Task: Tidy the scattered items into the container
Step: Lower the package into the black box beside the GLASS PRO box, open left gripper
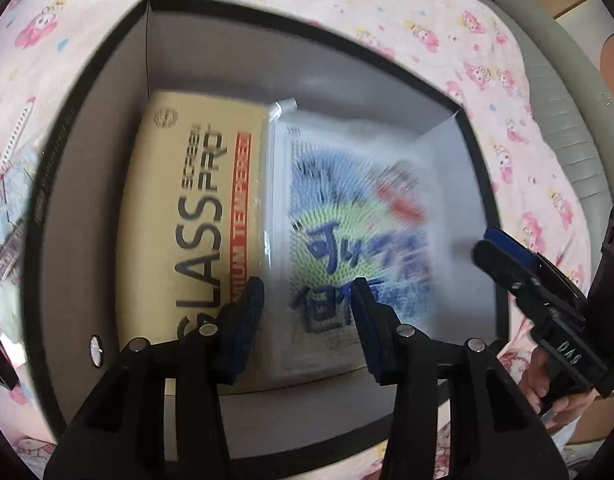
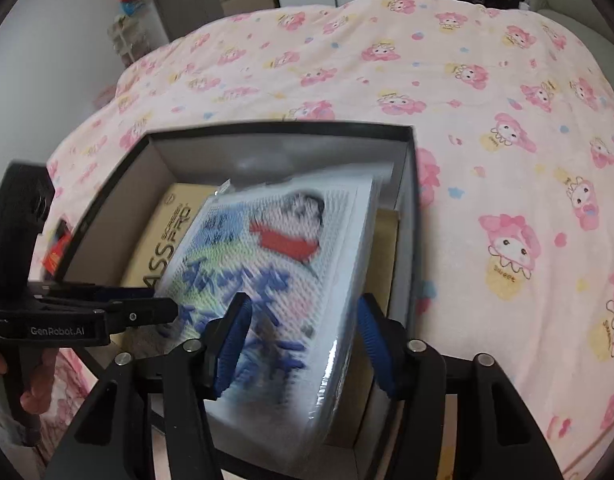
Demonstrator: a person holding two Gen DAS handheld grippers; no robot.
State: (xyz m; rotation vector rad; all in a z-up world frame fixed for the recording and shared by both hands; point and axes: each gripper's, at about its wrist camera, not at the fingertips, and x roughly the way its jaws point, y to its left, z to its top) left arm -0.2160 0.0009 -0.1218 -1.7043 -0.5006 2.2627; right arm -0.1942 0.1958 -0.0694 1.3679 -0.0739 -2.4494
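You are working over a black box (image 1: 107, 80) with pale inner walls, sitting on a pink cartoon-print bedspread (image 2: 487, 120). Your left gripper (image 1: 307, 312) is hovering above the box with its blue-padded fingers spread wide and nothing between them. Your right gripper (image 2: 303, 336) is likewise standing wide open; the plastic-wrapped picture pack (image 2: 283, 264) is sitting in the gap between its fingers, blurred, and the pads do not appear to be pressing on it.

The left wrist view is looking straight down into the box and is showing the pack (image 1: 347, 232) alongside a tan screen-protector box (image 1: 195, 216) printed "GLASS SCREEN PRO", with your right gripper (image 1: 507, 256) entering from the right edge. Whether the pack is lying flat there, you cannot tell from that angle.

The right wrist view is showing what the other does not: the pack is tilting, its left edge overlapping the tan box (image 2: 167, 236), and a brown flat item (image 2: 389, 240) is lying beside it against the right wall. Your left gripper (image 2: 147, 304) is reaching in from the left.
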